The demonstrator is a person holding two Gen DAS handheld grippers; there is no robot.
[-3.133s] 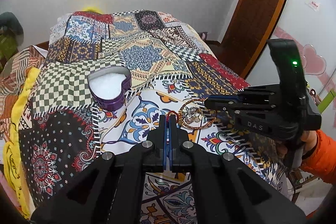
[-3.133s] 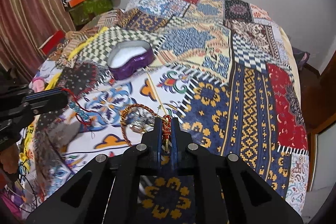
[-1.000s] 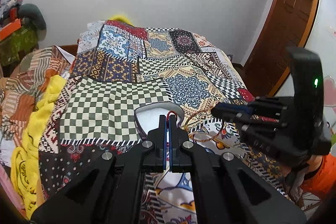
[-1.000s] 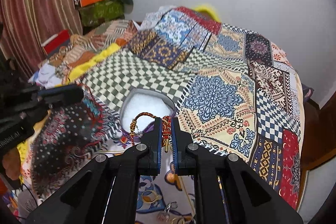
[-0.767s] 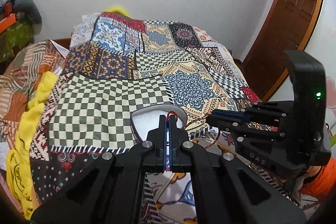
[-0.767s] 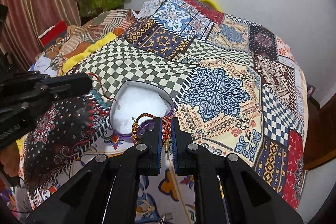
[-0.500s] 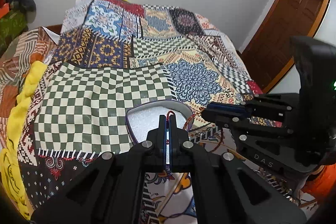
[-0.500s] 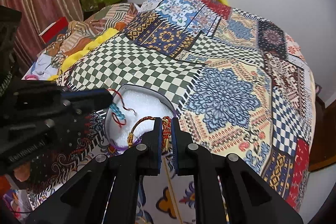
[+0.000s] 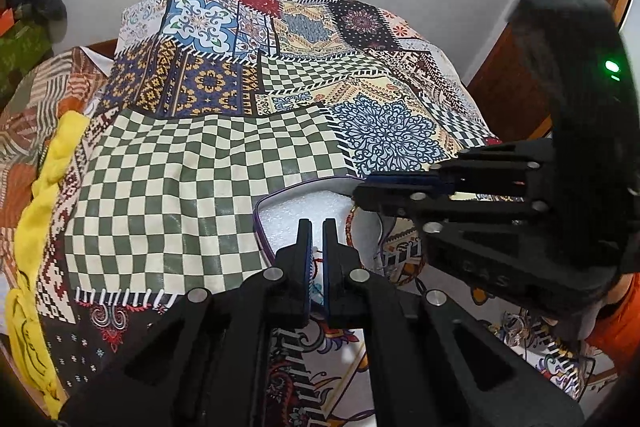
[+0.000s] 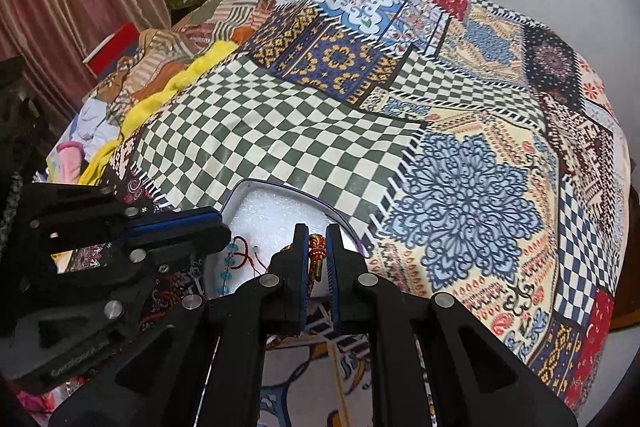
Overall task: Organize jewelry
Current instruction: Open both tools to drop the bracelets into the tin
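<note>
Now parted a little, left hand-held gripper [image 9: 315, 239], where half a second ago closed tight on the red cord bracelet [image 9: 316, 263]; cord slack in the gap, low over the heart-shaped purple box [image 9: 262, 223]. Right hand-held gripper [image 9: 360, 193] reaching in from the right across the box's far rim, orange braided bracelet [image 9: 351, 227] hanging below it into the box.

From the right wrist: fingers slightly apart with the braided bracelet's knot [image 10: 316, 251] between them, just above the box's [image 10: 240, 193] white foam. Red cord and blue beads [image 10: 240, 255] lying inside the box, below the left hand-held gripper [image 10: 222, 227]. Box on the patchwork bedspread [image 10: 460, 195].
</note>
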